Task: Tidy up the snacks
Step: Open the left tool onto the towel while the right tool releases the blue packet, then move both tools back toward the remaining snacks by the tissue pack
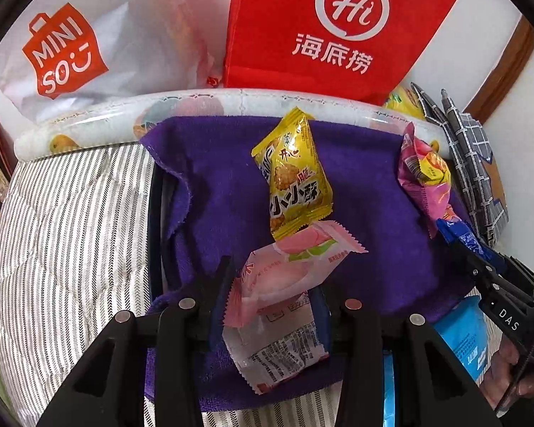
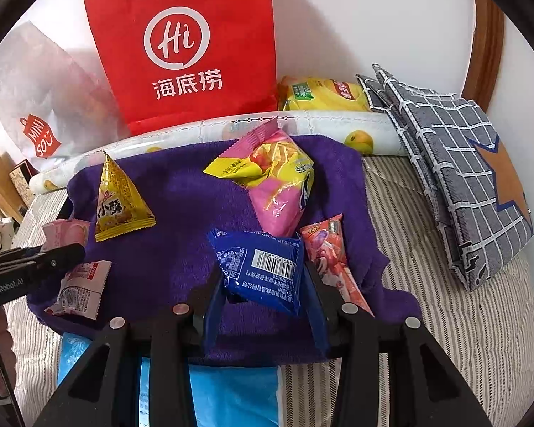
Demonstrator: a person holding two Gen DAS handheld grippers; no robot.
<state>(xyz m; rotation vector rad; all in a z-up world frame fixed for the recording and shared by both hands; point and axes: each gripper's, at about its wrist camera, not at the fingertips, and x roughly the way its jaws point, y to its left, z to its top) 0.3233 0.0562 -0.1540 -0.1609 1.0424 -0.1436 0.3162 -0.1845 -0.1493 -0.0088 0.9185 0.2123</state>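
Your left claw (image 1: 272,284) is clamped on a pale pink peach-print packet (image 1: 288,277), which sits between its fingers with its printed clear end hanging toward you. Just beyond that claw's tips lies the yellow snack packet (image 1: 292,174), its lower edge overlapping the pink one. Your right claw (image 2: 263,277) is closed on a blue packet (image 2: 263,270), barcode side up, the pads pressing its two sides. Straight ahead of the right claw lies a pink-and-yellow bag (image 2: 277,185); just to its right, touching the finger, lies a long red stick packet (image 2: 333,263). All of these rest on a purple towel (image 2: 181,199) spread over a striped bed cover (image 2: 445,302). Farther beyond both claws a red paper bag (image 2: 185,46) stands against the wall, beside a white Miniso bag (image 1: 64,49).
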